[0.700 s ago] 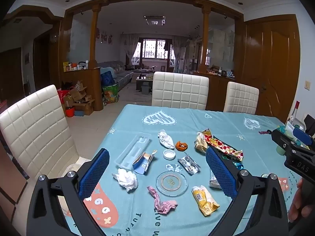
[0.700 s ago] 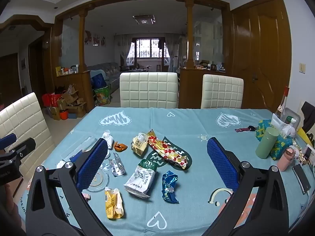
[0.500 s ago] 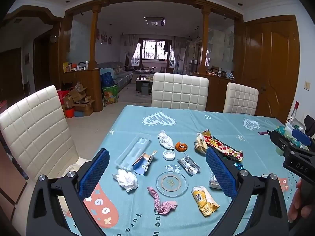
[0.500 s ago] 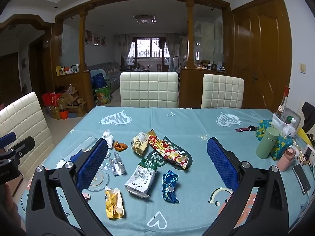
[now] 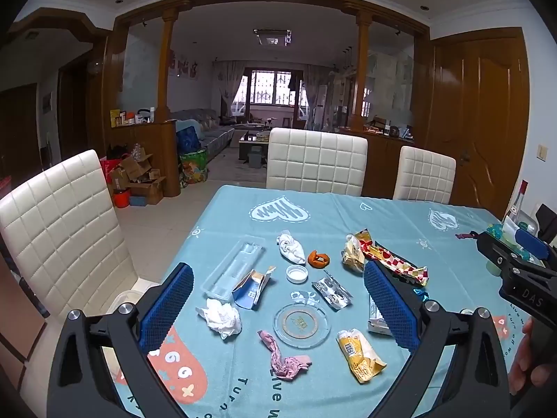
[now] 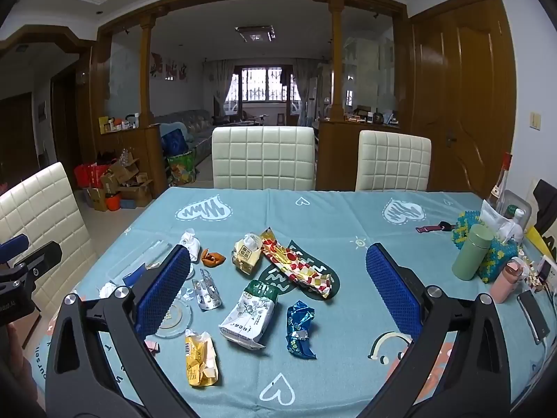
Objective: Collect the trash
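Note:
Trash lies scattered on a blue tablecloth (image 5: 348, 216). In the left wrist view I see a crumpled white tissue (image 5: 222, 317), a pink wrapper (image 5: 283, 357), a yellow packet (image 5: 360, 353), a clear ashtray (image 5: 301, 322), a white cap (image 5: 297, 273) and an orange peel (image 5: 318, 259). My left gripper (image 5: 276, 308) hovers open above them, holding nothing. In the right wrist view a white-green bag (image 6: 250, 313), a blue foil wrapper (image 6: 299, 325) and a red checked wrapper (image 6: 296, 266) lie between the wide-open jaws of my right gripper (image 6: 278, 292), which is empty.
White padded chairs (image 6: 263, 158) stand at the far side and one (image 5: 59, 230) at the left. At the table's right edge are a green flask (image 6: 472, 252), a pink bottle (image 6: 506, 280), a phone (image 6: 532, 315) and a tissue box. A clear plastic tray (image 5: 233, 268) lies left.

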Motion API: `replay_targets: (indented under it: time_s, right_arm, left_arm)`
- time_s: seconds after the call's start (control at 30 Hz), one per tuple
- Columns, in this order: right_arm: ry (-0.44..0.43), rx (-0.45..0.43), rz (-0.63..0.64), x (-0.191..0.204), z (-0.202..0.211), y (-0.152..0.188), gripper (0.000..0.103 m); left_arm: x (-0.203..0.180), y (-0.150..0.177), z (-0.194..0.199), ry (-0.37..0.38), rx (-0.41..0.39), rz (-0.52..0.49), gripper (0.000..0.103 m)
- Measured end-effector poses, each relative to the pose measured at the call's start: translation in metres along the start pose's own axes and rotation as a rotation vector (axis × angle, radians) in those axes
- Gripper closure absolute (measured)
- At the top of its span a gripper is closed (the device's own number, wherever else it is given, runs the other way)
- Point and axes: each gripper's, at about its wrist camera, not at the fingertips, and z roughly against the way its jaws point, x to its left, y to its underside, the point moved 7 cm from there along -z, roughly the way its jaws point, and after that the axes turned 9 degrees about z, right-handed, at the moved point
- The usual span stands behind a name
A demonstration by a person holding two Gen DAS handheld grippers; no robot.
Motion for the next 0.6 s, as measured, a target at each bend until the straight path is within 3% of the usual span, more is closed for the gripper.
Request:
replay_targets:
  time_s: [0.6]
  right_arm:
    - [0.001,0.003,0.001,0.0005,-0.0015,0.0035,0.004]
  left_arm:
    - [-0.0005,0.0017,-0.0031,0.006,0.008,0.002,0.007]
